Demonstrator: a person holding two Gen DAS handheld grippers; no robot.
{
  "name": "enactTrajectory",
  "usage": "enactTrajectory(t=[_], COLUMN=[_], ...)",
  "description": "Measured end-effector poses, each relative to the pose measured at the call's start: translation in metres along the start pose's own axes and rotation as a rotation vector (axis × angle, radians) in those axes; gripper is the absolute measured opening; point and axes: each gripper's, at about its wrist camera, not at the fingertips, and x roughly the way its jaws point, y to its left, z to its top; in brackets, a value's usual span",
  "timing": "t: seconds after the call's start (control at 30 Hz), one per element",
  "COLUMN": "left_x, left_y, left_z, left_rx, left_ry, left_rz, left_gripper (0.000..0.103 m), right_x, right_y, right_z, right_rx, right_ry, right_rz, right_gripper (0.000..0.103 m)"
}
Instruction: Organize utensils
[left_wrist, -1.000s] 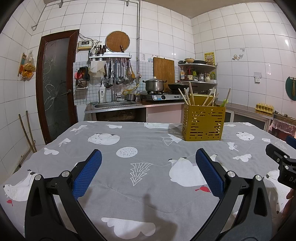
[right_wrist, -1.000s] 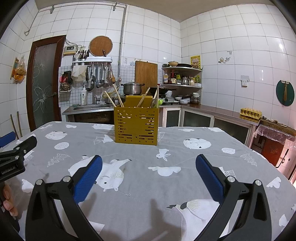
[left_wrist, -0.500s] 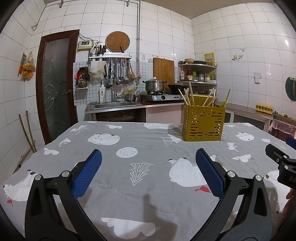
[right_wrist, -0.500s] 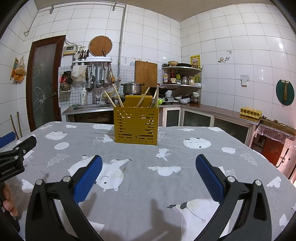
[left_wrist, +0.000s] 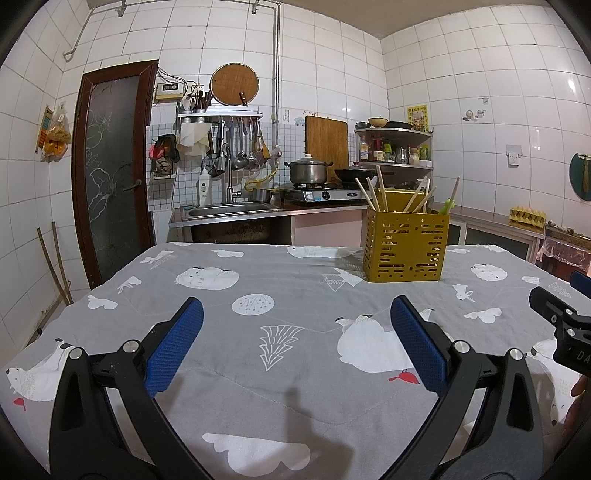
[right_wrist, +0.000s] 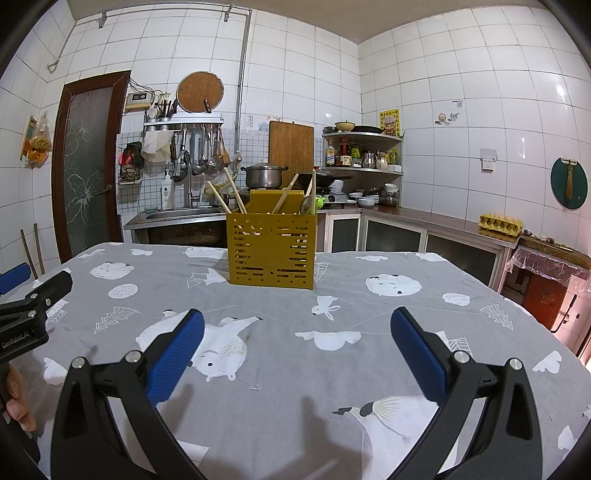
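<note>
While both grippers hover low over table (right_wrist: 424, 288), neither holds anything. Left gripper (left_wrist: 295, 314): jaws spread wide, blue pads (left_wrist: 173, 347) apart. Right gripper (right_wrist: 297, 317): same, jaws wide, empty. Yellow slotted utensil holder (right_wrist: 272, 253) upright on grey animal-print tablecloth (left_wrist: 295, 354), far side of table, well apart from both. Chopsticks (right_wrist: 234, 195) and spoon (right_wrist: 306, 204) stand inside holder, leaning.

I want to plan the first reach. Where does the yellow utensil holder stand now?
The yellow utensil holder stands upright on the grey tablecloth at the far edge, nearly centred in the right wrist view, right of centre in the left wrist view.
</note>
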Motion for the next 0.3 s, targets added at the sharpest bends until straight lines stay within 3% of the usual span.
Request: enactTrajectory(t=[0.3], left_x=[-0.0016], left_y=[-0.0009], left_z=[0.0038], left_rx=[-0.002], left_ry=[-0.003], left_rz=[-0.002], left_gripper=[0.098], right_x=[0.0], right_y=[-0.0008], right_z=[-0.0003], right_rx=[0.001], right_ry=[0.0], right_rz=[0.0], right_gripper=[0.099])
